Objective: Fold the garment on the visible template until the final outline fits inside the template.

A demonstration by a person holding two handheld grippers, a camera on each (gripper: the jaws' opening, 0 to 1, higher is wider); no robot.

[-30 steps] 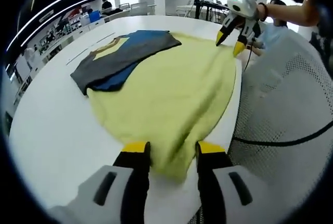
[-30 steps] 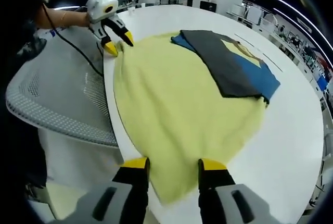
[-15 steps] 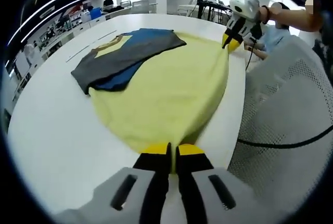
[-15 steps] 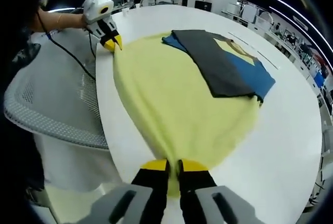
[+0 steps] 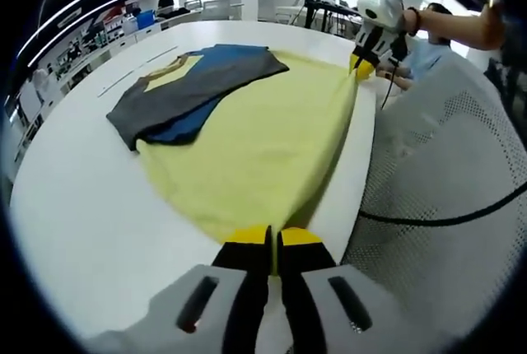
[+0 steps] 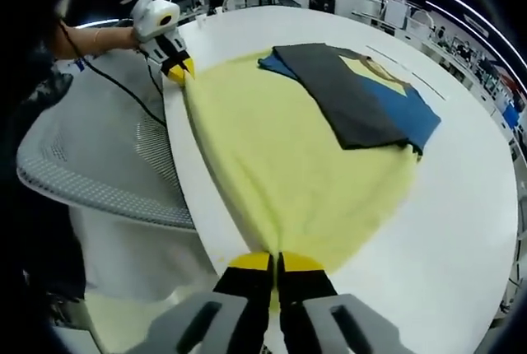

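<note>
A yellow garment (image 5: 255, 144) lies spread on the white surface (image 5: 74, 206), its near edge along the surface's rim. The left gripper (image 5: 270, 239) has its jaws closed on 1 corner of that edge. The right gripper (image 6: 275, 262) has its jaws closed on the opposite corner of the same edge. A folded grey, blue and yellow garment (image 6: 362, 95) rests on the yellow garment's far side, overlapping it. A mesh chair back (image 6: 90, 165) stands beside the yellow garment's near edge.
</note>
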